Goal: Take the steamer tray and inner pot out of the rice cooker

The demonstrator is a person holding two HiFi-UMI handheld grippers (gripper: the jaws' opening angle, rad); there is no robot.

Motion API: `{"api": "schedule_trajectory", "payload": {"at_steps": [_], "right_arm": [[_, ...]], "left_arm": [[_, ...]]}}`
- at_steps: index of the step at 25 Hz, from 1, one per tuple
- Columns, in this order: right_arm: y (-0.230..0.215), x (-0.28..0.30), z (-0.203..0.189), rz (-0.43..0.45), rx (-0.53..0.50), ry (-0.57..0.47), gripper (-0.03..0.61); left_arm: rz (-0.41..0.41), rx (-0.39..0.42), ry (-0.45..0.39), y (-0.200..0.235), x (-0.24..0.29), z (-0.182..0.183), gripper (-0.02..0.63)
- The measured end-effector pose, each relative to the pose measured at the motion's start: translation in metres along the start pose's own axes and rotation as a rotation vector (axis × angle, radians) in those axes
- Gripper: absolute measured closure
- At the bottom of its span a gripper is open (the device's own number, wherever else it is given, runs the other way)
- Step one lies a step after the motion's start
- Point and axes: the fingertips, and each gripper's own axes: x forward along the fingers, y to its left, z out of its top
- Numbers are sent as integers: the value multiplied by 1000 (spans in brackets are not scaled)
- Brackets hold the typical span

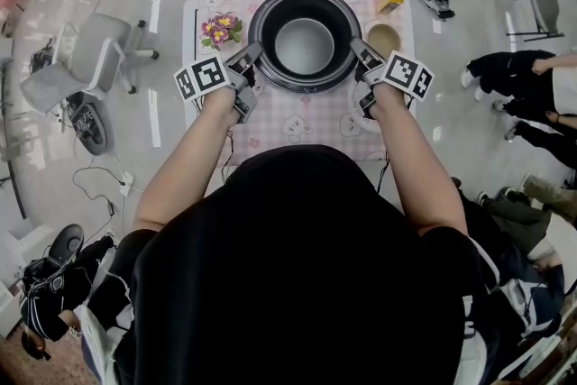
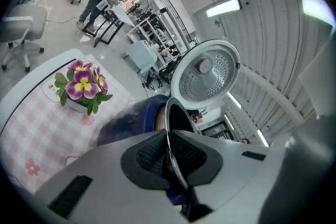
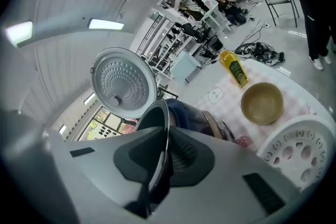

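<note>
On the checked table [image 1: 297,131], the pot [image 1: 305,45] sits in the cooker [image 1: 302,87], with the tray [image 3: 300,157] already out to its right. Your left gripper [image 1: 252,57] and right gripper [image 1: 358,50] each pinch the pot's rim, one on each side. Next, lift evenly, straight up.

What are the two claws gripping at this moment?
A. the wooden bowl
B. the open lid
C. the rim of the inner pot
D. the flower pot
C: the left claw and the right claw each have their pads pressed on the thin metal rim of the inner pot, on opposite sides of it.
</note>
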Motion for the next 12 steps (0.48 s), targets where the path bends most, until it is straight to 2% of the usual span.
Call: {"api": "schedule_trajectory", "payload": {"at_steps": [5, 12], "right_arm": [[1, -5, -4, 21, 23, 2, 546], [11, -12, -2, 52, 6, -2, 546]], "left_arm": [[-25, -34, 2, -3, -2, -4, 571], [-54, -27, 0, -12, -6, 0, 575]]}}
